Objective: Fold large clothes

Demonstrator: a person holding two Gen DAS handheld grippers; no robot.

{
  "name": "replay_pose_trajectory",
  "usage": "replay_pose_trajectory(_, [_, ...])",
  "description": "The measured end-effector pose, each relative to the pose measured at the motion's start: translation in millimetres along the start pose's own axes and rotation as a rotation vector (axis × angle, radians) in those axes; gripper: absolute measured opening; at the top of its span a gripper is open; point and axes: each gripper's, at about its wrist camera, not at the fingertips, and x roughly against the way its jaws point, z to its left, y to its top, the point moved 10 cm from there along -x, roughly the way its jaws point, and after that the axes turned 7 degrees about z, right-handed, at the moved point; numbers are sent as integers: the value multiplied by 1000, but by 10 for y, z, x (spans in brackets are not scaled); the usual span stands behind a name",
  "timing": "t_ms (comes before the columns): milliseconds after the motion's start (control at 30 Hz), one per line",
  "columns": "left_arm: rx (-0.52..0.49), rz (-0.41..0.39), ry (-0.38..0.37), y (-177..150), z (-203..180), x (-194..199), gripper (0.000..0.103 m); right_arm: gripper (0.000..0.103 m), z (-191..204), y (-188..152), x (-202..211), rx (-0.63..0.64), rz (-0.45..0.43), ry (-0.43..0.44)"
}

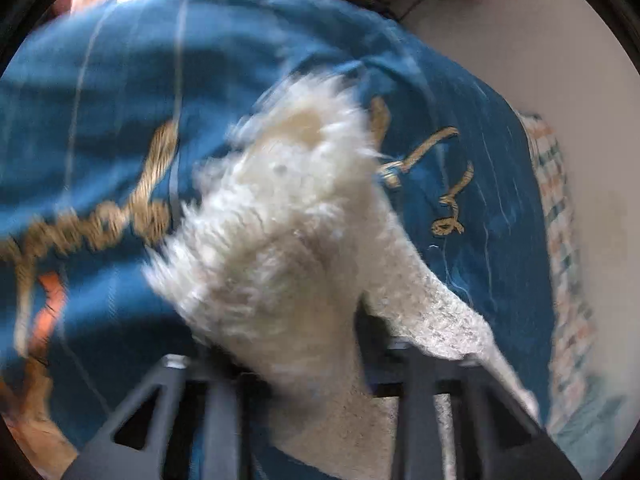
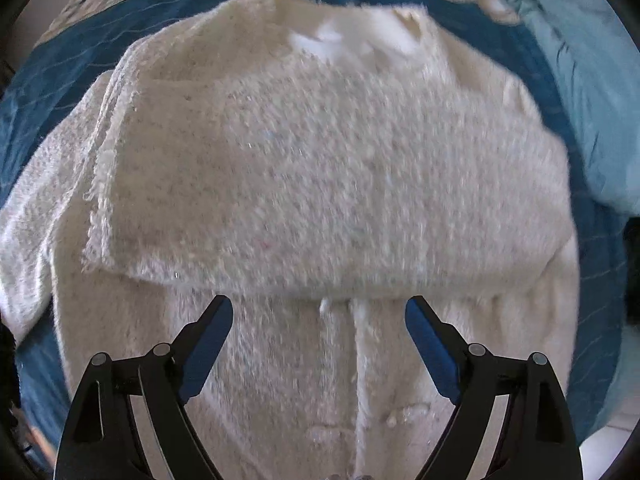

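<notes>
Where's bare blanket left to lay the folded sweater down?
Little. The cream sweater covers most of the blue blanket. Bare strips remain along its left edge and between its right edge and the light-blue bedding. The left hand-held gripper holds a fuzzy part over bare blanket; the right hand-held gripper hovers open.

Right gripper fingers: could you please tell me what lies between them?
Only the white sweater, seen in the right wrist view; the open right gripper hangs over its lower part, gripping nothing.
</notes>
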Motion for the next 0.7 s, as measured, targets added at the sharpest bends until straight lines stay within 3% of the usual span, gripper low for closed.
replay_pose_trajectory(133, [-231, -125, 183, -17, -363, 413, 10, 91, 129, 85, 51, -5, -24, -35])
replay_pose_trajectory(267, [-414, -231, 295, -231, -782, 802, 9, 91, 273, 189, 163, -8, -60, -73])
replay_pose_trajectory(433, [-650, -260, 289, -813, -1469, 998, 8, 91, 95, 240, 228, -54, -64, -37])
replay_pose_trajectory(500, [-748, -256, 273, -1119, -1758, 1018, 8, 91, -166, 235, 186, -83, -58, -14])
replay_pose_trajectory(700, [-1031, -183, 133, -2531, -2795, 1003, 8, 91, -1008, 61, 78, -222, -14, -8])
